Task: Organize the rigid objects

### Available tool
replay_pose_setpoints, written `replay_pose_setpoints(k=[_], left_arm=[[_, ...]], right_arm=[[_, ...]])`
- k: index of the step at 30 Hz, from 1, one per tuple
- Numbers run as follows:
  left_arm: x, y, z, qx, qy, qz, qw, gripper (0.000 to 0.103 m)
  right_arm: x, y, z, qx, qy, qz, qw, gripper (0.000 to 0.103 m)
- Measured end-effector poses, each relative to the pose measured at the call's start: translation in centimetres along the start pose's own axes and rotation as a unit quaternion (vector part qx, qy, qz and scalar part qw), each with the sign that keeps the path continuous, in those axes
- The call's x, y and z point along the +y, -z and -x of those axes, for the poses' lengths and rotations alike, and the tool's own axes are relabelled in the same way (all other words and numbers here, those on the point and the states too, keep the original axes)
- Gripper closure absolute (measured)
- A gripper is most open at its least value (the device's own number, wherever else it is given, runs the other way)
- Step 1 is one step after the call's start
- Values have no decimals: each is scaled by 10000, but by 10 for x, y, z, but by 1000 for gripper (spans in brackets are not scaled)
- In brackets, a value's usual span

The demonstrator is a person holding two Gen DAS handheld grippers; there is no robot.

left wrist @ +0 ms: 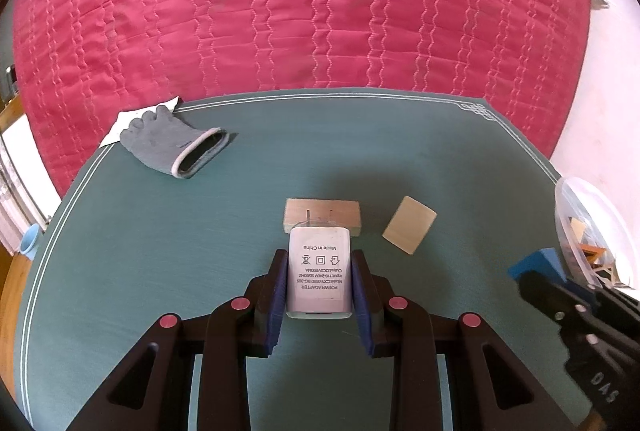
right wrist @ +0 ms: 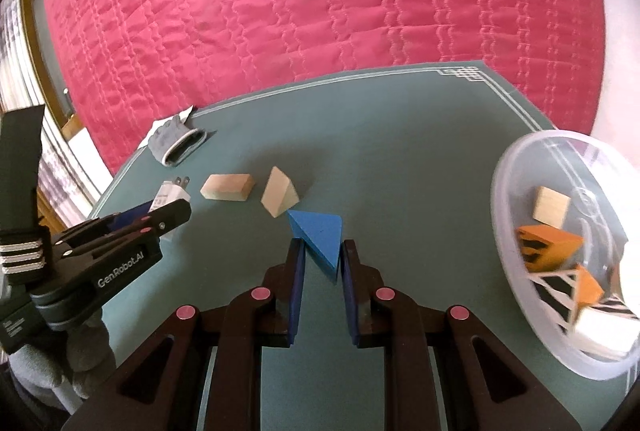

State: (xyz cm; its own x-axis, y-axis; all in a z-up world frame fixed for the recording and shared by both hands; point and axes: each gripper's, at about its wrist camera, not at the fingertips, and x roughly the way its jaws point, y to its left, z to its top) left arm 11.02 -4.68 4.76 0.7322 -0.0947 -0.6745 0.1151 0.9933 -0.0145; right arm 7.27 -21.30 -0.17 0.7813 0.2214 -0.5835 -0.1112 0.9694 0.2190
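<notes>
So the left wrist cam gets the label side of the white plastic power adapter: you can read the upside-down print, and its two metal prongs point away from the camera, overlapping the near edge of the rectangular pale wooden block. The right wrist cam only catches that adapter from the side, poking out past the left gripper, with the prongs tilted up.

What only the right cam really shows is the clear plastic round bowl at the right edge of the green table mat. Inside it are a pale wooden block, orange pieces and some black-and-white striped ones. The left cam just clips its rim.

The left gripper is clamped on the adapter, blue pads pressed on both flanks, pointing down at a slant over the mat. The right gripper is squeezed onto the blue triangular wedge block, which sticks out forward between the fingers, also angled downward. A grey-gloved hand shows under the left gripper in the right cam.

Still on the mat: the pale wooden triangular prism just beside the rectangular block, and a grey work glove lying over a white paper scrap at the far left corner. Pink quilted bedspread behind everything.
</notes>
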Motion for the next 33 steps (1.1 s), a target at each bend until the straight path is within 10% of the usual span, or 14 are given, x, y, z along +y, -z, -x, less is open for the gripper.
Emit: replay_pose_setpoints(k=[33], left_arm=[[-69, 18, 8, -20, 254, -926, 9954, 71]], right_arm=[[-143, 12, 91, -766, 1679, -975, 9780, 69]])
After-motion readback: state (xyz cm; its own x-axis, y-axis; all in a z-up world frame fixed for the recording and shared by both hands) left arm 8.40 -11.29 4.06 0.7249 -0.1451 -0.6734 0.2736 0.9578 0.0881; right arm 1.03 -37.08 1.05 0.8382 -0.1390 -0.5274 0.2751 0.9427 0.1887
